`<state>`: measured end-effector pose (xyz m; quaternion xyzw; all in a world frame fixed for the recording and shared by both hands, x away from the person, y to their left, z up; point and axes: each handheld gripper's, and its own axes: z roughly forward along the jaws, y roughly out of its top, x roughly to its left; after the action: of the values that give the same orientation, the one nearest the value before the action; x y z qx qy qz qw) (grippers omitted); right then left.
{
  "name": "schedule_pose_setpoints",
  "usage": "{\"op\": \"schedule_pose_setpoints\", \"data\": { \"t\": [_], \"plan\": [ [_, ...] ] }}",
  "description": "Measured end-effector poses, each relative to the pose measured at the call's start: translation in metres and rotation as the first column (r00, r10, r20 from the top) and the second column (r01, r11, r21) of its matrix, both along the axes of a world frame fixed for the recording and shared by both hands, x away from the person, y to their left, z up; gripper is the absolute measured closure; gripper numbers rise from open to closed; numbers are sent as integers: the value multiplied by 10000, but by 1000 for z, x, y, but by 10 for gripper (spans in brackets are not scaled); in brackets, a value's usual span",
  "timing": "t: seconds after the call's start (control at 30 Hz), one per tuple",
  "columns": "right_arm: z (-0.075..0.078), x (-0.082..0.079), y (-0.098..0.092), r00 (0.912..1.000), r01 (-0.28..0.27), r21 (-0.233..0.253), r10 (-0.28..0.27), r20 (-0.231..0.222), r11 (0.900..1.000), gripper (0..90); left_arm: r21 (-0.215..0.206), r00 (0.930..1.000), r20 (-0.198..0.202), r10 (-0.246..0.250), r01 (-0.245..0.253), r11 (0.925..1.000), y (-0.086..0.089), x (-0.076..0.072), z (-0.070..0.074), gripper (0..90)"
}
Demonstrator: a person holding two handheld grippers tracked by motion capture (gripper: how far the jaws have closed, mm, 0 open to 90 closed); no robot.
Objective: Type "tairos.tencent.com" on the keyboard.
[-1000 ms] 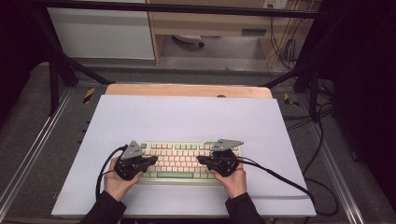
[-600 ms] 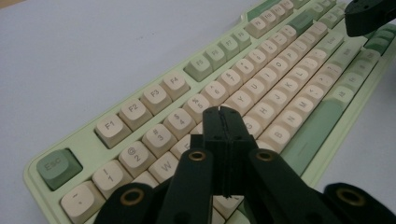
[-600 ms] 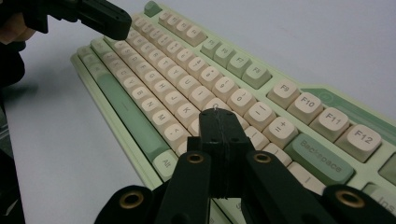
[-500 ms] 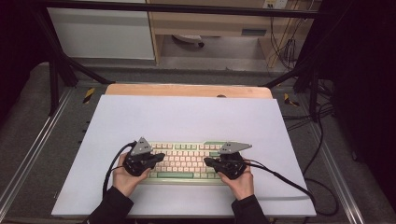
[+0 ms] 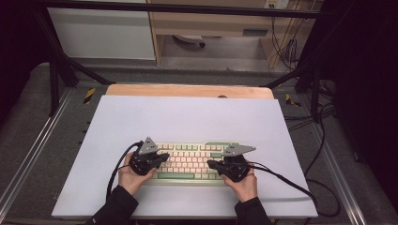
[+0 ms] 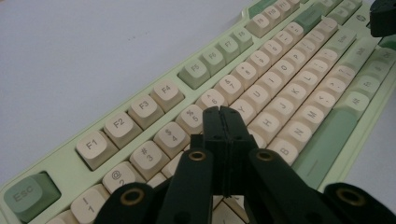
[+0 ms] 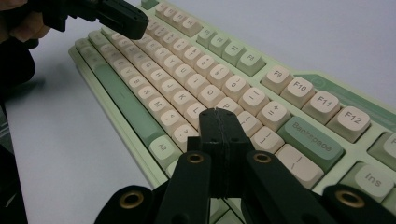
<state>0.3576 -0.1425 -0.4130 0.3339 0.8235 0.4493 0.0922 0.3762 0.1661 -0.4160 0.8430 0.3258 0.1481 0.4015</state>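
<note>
High view: both closed tongs, left (image 5: 161,158) and right (image 5: 213,164), over keyboard (image 5: 187,161).

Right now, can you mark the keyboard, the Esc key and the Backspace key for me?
keyboard (image 5: 192,162): high view, middle of the key field.
Esc key (image 6: 25,196): left gripper view, top face of the green keycap.
Backspace key (image 7: 312,137): right gripper view, middle of the green keycap, on its lettering.

One keyboard (image 5: 192,161), two claws: left claw (image 5: 162,158), right claw (image 5: 212,164), one table (image 5: 187,117)

Closed tongs (image 6: 223,122) above keyboard (image 6: 299,56)
</note>
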Motion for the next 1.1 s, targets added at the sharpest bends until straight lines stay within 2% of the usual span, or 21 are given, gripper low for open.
{"op": "schedule_pose_setpoints", "data": {
  "t": [0.33,0.5,1.1],
  "plan": [
    [-1,-1,0,10000,-33,-8,33,21,10000,900,177,10000,-95,26,-24,9998,-3,4,-6,900],
    [-2,-1,-1,10000,-48,-26,48,19,10000,900,400,9999,-94,47,-44,9992,-4,5,-9,900],
    [-1,-2,-2,10000,-42,-19,42,-3,10000,900,441,9999,-111,67,-62,9990,-4,6,-12,900]
  ]
}}
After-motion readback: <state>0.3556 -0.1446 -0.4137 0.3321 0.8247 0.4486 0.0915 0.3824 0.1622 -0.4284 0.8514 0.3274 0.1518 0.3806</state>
